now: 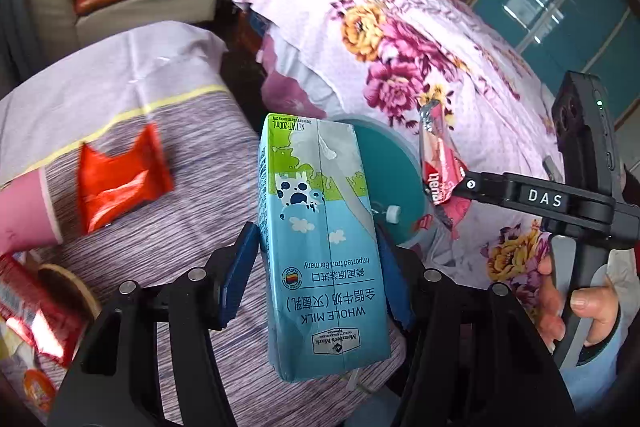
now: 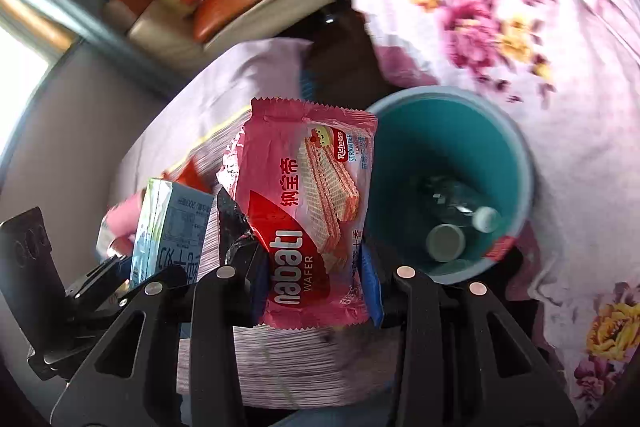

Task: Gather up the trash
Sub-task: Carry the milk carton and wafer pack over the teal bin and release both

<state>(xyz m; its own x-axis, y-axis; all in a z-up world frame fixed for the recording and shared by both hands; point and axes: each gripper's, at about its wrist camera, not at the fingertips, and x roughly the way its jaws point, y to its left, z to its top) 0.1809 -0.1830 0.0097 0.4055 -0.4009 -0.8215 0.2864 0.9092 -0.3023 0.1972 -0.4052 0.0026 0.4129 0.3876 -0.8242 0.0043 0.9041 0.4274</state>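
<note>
A blue and green milk carton point(image 1: 320, 239) stands upright between the blue pads of my left gripper point(image 1: 316, 247), which is shut on it. Right behind the carton is a teal bin point(image 1: 394, 171). In the right wrist view my right gripper point(image 2: 314, 275) is shut on a pink wafer wrapper point(image 2: 312, 219), held beside the teal bin point(image 2: 448, 131). A clear bottle point(image 2: 460, 203) and a round lid point(image 2: 444, 241) lie in the bin. The left wrist view shows the same wafer wrapper point(image 1: 440, 163) over the bin's right edge. The milk carton point(image 2: 172, 227) shows at the left of the right wrist view.
An orange-red wrapper point(image 1: 120, 179) lies on the striped tablecloth point(image 1: 180, 247). A pink cup point(image 1: 24, 211) and red packets point(image 1: 36, 315) sit at the table's left edge. A floral cloth point(image 1: 400, 27) covers furniture behind the bin. A person's hand point(image 1: 580, 307) holds the right gripper's handle.
</note>
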